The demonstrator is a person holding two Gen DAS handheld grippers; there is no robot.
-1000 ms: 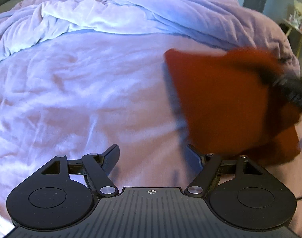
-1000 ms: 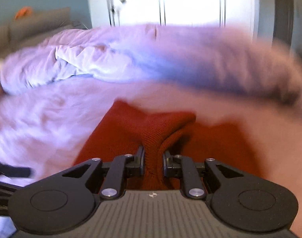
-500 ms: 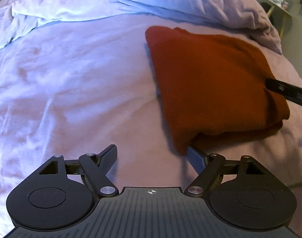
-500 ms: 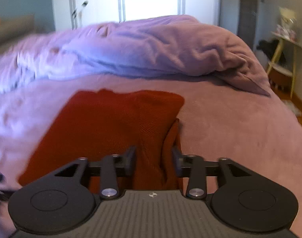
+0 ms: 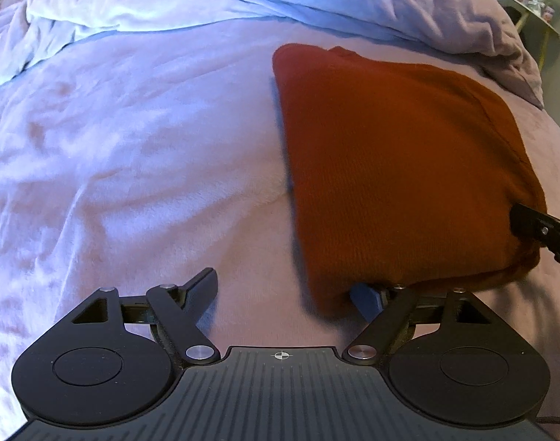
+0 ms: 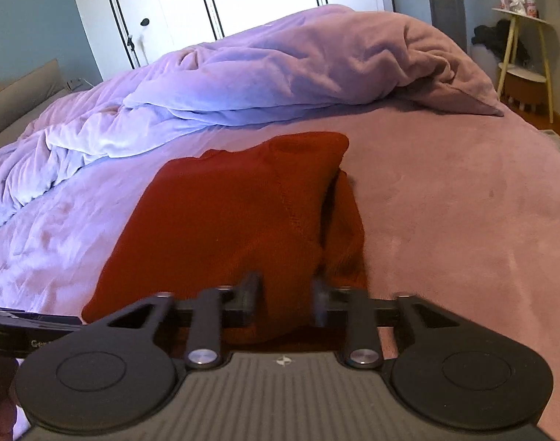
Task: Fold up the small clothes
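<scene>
A folded rust-red knit garment (image 5: 397, 169) lies flat on the lilac bed cover (image 5: 132, 147); it also shows in the right wrist view (image 6: 235, 228). My left gripper (image 5: 285, 290) is open and empty at the garment's near left corner, its right finger just under the cloth edge. My right gripper (image 6: 285, 296) is open, its fingers (image 6: 250, 290) spread to either side of the garment's near edge, no longer pinching it. The right gripper also shows at the far right of the left wrist view (image 5: 541, 226).
A bunched lilac duvet (image 6: 280, 77) is piled along the far side of the bed. White wardrobe doors (image 6: 162, 11) stand behind it. A small side table (image 6: 522, 58) stands past the bed's right edge.
The right gripper lowered the garment onto the bed and opened, letting the cloth go. The left gripper moved closer to the garment's near left corner.
</scene>
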